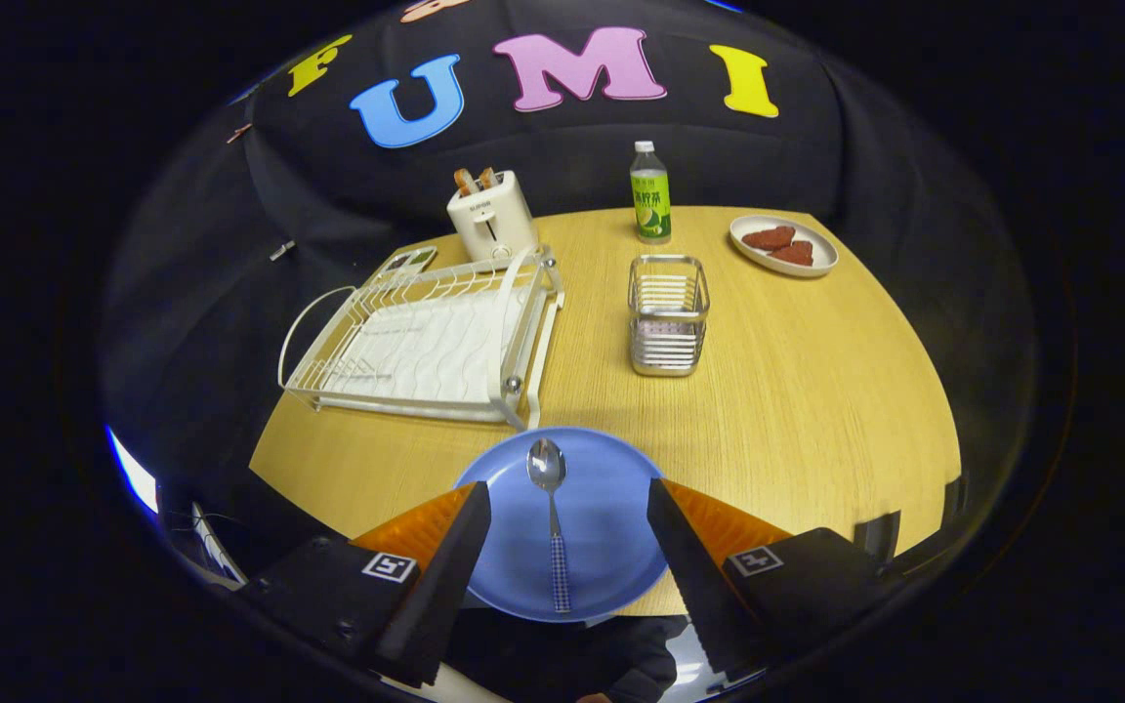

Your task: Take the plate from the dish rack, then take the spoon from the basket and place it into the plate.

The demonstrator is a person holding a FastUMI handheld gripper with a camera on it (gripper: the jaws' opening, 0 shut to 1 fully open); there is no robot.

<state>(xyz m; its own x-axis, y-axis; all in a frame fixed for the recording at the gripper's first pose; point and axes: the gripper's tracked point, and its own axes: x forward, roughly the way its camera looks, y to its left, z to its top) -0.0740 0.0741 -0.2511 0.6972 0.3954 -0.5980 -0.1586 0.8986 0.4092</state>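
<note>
1. Dish rack (426,342), left of centre on the bench (816,391), holds no plate
2. Blue plate (611,527) at lower centre carries the spoon (551,517): light, stiff, slippery; best pinched at its patterned handle
3. Fingers (567,561) spread apart, released, grasping nothing

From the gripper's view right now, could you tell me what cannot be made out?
- Blue plate: both sides sit behind the open gripper fingers.
- Basket: contents behind its bars are too small to tell.
- Bottle: label too small.
- Item behind the dish rack, beside the toaster: partly hidden.
</note>
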